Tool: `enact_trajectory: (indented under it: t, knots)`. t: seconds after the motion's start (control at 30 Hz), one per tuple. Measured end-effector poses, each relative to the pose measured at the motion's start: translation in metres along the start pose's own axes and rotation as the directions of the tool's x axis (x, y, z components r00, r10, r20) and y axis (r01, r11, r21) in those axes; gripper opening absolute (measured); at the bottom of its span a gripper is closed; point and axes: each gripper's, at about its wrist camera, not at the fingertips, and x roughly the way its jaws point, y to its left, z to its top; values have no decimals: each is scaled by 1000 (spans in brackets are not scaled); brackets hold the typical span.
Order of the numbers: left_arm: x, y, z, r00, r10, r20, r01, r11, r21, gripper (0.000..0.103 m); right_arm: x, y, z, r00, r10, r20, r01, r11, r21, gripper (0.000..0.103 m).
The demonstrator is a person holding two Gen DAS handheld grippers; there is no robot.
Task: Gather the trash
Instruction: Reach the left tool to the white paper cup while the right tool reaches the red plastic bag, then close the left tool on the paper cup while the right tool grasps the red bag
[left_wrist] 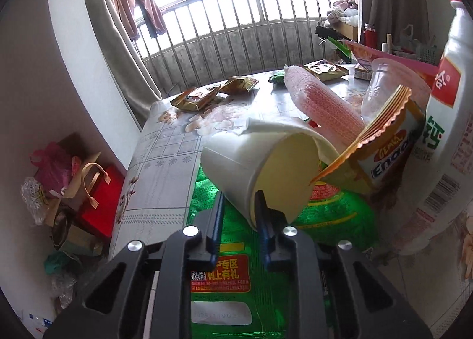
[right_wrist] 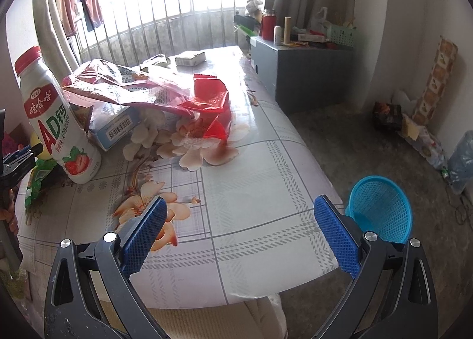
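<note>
My left gripper (left_wrist: 240, 200) is shut on the rim of a white paper cup (left_wrist: 260, 167), which lies tilted with its mouth toward me above a green snack bag (left_wrist: 236, 265). A pink corn-shaped foam piece (left_wrist: 319, 102), an orange-lidded pudding cup (left_wrist: 393, 143) and a white AD milk bottle (left_wrist: 449, 146) crowd its right side. My right gripper (right_wrist: 236, 220) is open and empty over the table's near edge. The milk bottle (right_wrist: 56, 120), red wrappers (right_wrist: 210, 102) and a pink bag (right_wrist: 124, 84) lie to its far left.
A blue mesh basket (right_wrist: 381, 211) stands on the floor right of the floral table (right_wrist: 251, 191). A grey box (right_wrist: 301, 69) sits behind the table. Gold snack wrappers (left_wrist: 212, 93) lie at the table's far end. Bags (left_wrist: 74, 185) pile on the floor at left.
</note>
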Motion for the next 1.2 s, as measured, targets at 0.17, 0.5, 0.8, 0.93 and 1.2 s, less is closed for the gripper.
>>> enact_trajectory:
  t: [0.17,0.5,0.8,0.93,1.2]
  knots:
    - [-8,20,-5,999,23,22,-21,996,-91,4,-1,2,4,1000,7,7,-7,1000,-1,95]
    - [-32,49,-11,992,73,101,-49,973,-225,2,-6,11,22,997,40,64,-39,999,-19,94]
    - [-63,83,-25,980,59,190,12,936,-353,2,26,4,71,973,229,39,-232,970,74,72]
    - [-79,93,-30,970,40,239,54,925,-376,2,68,-24,92,917,398,-40,-363,871,332,59]
    - [-111,91,-50,951,-96,294,190,932,-308,2,148,-44,102,839,519,-163,-335,729,598,45]
